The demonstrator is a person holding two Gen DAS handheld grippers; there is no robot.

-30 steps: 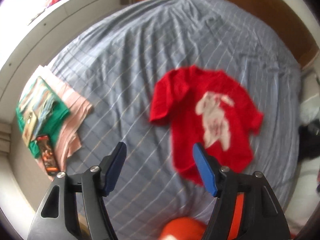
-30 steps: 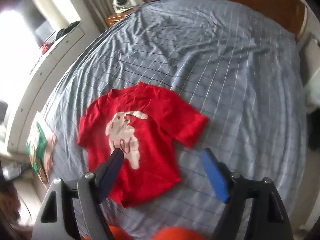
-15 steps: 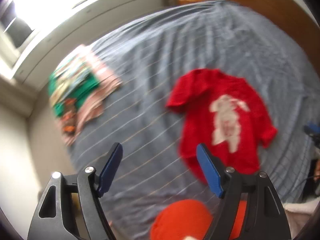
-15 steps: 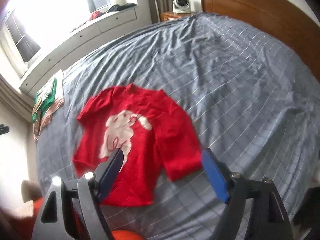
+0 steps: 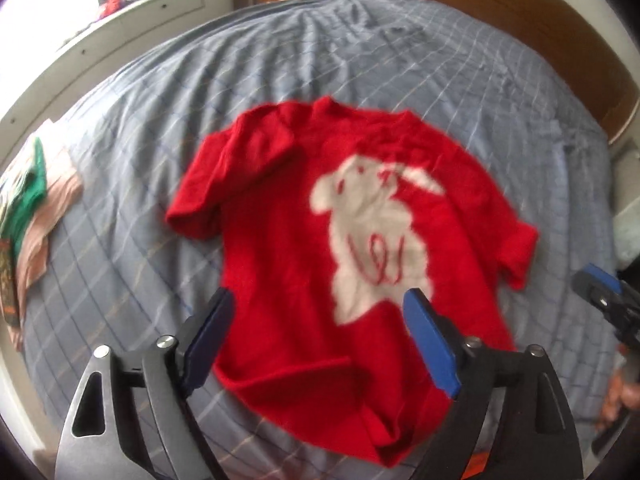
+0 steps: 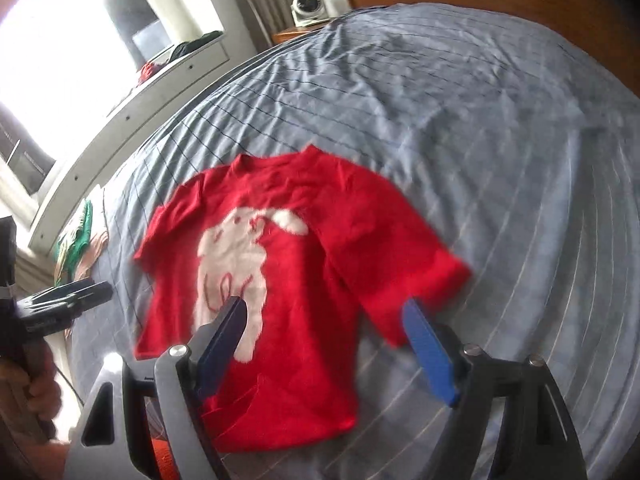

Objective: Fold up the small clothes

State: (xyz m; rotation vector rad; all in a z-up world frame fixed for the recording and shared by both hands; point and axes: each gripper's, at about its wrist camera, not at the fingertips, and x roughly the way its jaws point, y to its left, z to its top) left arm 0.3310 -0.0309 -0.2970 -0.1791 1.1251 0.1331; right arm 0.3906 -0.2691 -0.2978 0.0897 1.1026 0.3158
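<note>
From the left wrist camera, a red T-shirt lies spread flat, print side up, on the bed, which is covered by a blue-grey checked sheet. Its long axis runs from the near edge of the bed toward the wooden headboard: the collar points at the headboard and the hem lies nearest the camera. One sleeve is folded in over the shoulder on the side toward the window wall; the other sleeve sticks out flat on the opposite side. A white animal print fills the chest. The left gripper hovers over the lower half of the shirt with its jaws wide and still opening; shirt cloth shows in the gap between them, but the pads press on nothing. A small stack of folded clothes sits at the bed's edge by the white drawer unit. The tip of the right gripper shows beside the flat sleeve.

From the right wrist camera, the same T-shirt lies with its collar toward the headboard and its hem toward the camera. The right gripper hangs over the lower part on the flat-sleeve side, jaws spread wide and holding nothing. The left gripper, held in a hand, is near the other side of the shirt. A small fan stands on the bedside stand.
</note>
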